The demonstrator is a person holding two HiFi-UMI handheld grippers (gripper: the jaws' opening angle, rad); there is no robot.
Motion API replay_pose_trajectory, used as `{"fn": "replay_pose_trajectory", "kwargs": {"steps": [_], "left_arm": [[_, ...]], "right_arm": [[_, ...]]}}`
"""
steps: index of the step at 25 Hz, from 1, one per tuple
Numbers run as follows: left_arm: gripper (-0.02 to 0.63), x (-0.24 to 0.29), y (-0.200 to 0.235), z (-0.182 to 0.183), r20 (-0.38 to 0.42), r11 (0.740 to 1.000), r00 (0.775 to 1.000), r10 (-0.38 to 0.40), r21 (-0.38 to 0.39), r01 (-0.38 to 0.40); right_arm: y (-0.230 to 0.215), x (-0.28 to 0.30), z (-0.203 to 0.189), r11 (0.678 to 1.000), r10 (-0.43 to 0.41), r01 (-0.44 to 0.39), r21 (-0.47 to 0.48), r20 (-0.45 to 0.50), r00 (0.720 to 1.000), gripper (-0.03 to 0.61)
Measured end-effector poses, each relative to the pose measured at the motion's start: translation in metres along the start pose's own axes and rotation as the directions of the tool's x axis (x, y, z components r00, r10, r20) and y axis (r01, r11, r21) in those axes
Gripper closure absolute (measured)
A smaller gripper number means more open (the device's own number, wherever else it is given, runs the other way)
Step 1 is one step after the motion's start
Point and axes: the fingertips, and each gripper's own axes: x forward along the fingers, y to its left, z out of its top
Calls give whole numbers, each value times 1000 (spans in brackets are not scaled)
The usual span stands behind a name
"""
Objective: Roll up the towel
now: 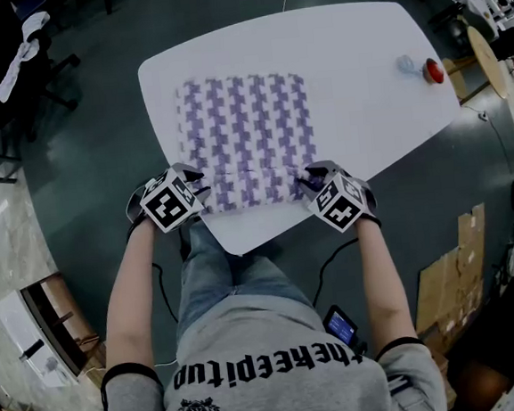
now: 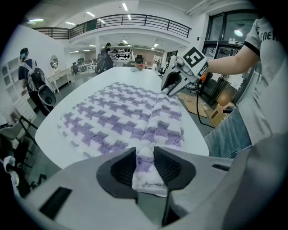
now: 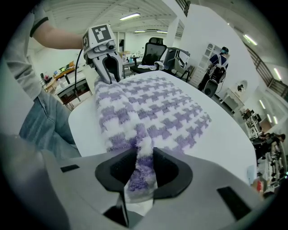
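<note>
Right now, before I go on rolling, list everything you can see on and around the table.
towel: one, purple and white check, flat on the table, near edge turned over
table: one, white, centre
round object: one, red, far right corner of the table
cardboard: several pieces, brown, on the floor to the right
office chair: one, black, beyond the table
left gripper: one, grey, black fingers pinching the towel's near left corner
right gripper: one, grey, black fingers pinching the towel's near right corner
</note>
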Motion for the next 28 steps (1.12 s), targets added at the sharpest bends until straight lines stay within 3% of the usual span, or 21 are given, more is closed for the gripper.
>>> {"fn": "replay_pose_trajectory", "kwargs": {"steps": [8,12,15,18,22,28], "left_arm": [[497,-6,-2,-1,-7,999,1000,23,47,-23],[496,-21,1,11,64,992,994,84,84,-90],[497,-38,-6,22,120,975,980,157,140,-173],[494,-58,-23,28,142,942,969,200,246,-230],[456,-57,-54,13,84,918,980,183,342,-200],[379,-11,-76,-27,-59,928,988,142,357,-112]], "right_arm": [[4,6,3,999,-14,13,-41,-31,999,465],[2,0,3,998,-48,49,-34,20,999,465],[3,-17,2,995,-95,98,-25,80,992,465],[6,-45,9,989,-141,145,-21,134,981,463],[30,-56,13,989,-116,128,-78,140,983,458],[56,-9,-16,975,-74,78,-207,24,997,410]]}}
